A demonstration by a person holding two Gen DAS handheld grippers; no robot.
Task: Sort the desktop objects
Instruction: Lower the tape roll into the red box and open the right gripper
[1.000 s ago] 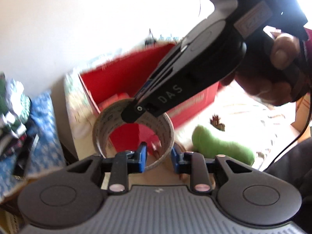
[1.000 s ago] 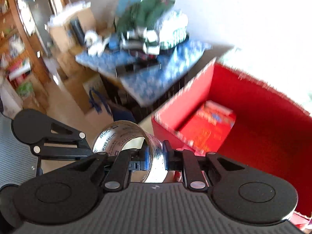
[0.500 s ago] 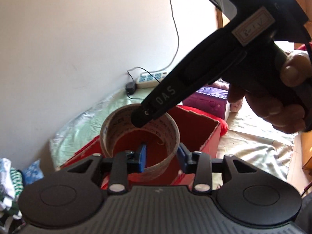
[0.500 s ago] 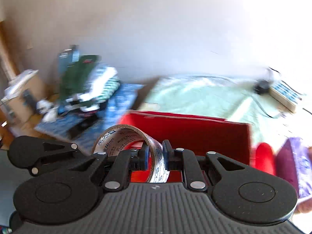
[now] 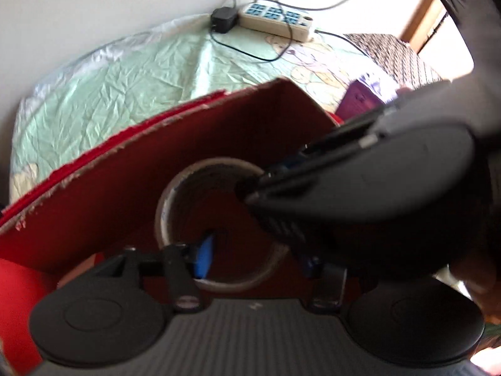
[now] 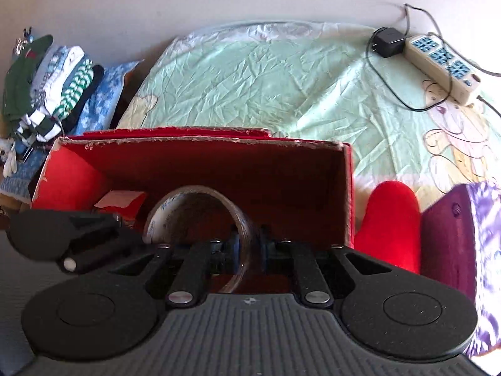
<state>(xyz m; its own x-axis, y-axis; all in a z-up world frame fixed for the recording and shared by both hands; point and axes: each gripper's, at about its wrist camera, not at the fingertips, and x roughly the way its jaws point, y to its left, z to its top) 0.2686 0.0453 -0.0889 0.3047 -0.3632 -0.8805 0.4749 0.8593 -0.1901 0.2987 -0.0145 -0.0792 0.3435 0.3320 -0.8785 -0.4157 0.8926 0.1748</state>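
A roll of clear packing tape hangs inside the open red cardboard box. My right gripper is shut on the roll's right wall. In the left wrist view the tape roll sits between the box walls. My left gripper is open, with its left blue pad inside the ring and the other finger outside it, apart from the wall. The right gripper's black body crosses in front and hides the right part of the roll.
A red packet lies in the box's left corner. A red plush and a purple box stand right of the box. A power strip with a charger lies on the green cloth. Folded clothes are stacked at left.
Both grippers have moved down with the tape roll, from above the box rim into the box. My left gripper has opened wider. The right stays clamped on the roll.
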